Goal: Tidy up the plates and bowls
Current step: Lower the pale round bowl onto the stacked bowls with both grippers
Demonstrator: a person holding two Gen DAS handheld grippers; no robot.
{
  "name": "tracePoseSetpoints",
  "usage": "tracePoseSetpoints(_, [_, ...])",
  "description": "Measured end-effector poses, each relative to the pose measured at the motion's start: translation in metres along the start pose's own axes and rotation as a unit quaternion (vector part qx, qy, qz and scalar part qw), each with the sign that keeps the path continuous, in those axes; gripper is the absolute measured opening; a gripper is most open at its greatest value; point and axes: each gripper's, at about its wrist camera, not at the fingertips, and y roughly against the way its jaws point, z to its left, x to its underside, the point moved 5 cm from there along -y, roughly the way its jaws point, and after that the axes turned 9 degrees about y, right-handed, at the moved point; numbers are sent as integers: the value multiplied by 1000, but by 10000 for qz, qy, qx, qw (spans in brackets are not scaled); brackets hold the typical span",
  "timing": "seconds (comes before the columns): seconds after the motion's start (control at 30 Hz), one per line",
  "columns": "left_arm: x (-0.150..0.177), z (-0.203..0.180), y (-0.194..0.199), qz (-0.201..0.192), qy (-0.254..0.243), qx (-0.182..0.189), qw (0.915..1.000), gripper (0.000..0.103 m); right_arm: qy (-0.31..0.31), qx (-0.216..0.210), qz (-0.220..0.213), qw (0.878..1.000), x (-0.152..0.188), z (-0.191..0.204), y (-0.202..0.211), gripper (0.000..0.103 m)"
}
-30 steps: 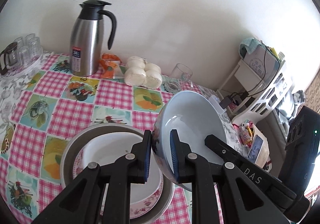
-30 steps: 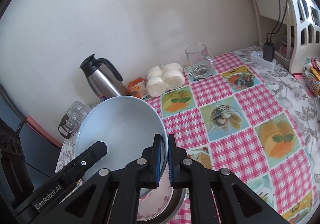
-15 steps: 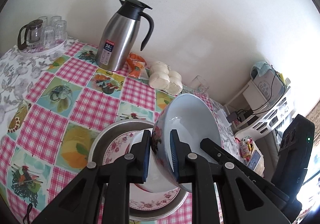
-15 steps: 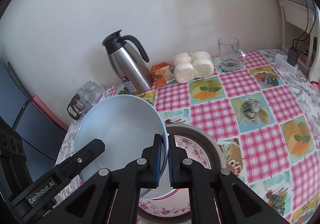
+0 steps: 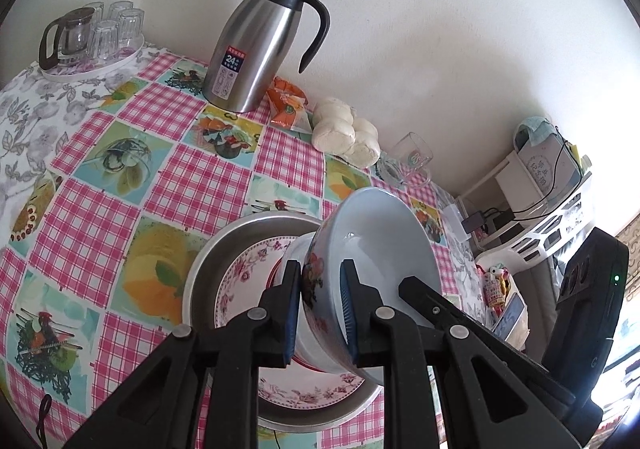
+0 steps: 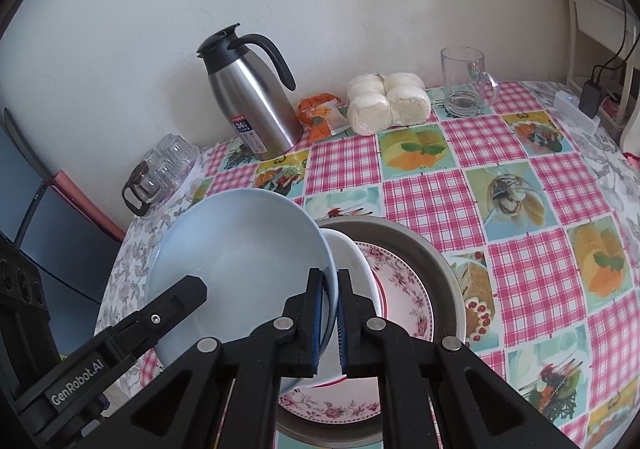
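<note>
A pale blue bowl [image 5: 384, 233] with flowers on its outside hangs tilted over a stack of dishes. My left gripper [image 5: 320, 313] is shut on one side of its rim and my right gripper [image 6: 329, 323] is shut on the opposite side. The same blue bowl [image 6: 240, 265] fills the left of the right wrist view. Under it sits a white bowl [image 6: 354, 269] on a floral plate [image 6: 404, 289], inside a metal basin [image 6: 424, 249]. In the left wrist view the floral plate [image 5: 248, 269] and metal basin [image 5: 224, 245] show left of the bowl. Whether the blue bowl touches the white one I cannot tell.
A steel thermos jug [image 5: 260, 45], an orange packet [image 5: 288, 105], wrapped white buns [image 5: 344, 133] and a glass mug [image 5: 412, 161] stand along the wall. A tray of glasses [image 5: 92, 37] is at the far left corner. A white shelf [image 5: 552, 185] stands off the table's right.
Both grippers have carried the blue bowl leftward and down over the basin, so it now hangs above the white bowl. The grip on its rim is unchanged.
</note>
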Motion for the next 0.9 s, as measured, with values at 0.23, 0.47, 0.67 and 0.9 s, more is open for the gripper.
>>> tracePoseSetpoints(0.23, [7, -2, -13, 214, -52, -99, 9997, 19, -120, 73, 182, 9997, 5, -11, -8, 8])
tracePoseSetpoints(0.47, [12, -4, -21, 332, -99, -165, 9993, 19, -225, 122, 207, 9995, 6, -17, -9, 8])
tracePoseSetpoints(0.67, [9, 0, -18, 248, -43, -283, 9993, 27, -253, 130, 182, 9994, 6, -19, -9, 8])
tracePoseSetpoints(0.9, [4, 3, -13, 169, 35, -209, 9996, 29, -220, 107, 133, 9996, 4, -18, -8, 8])
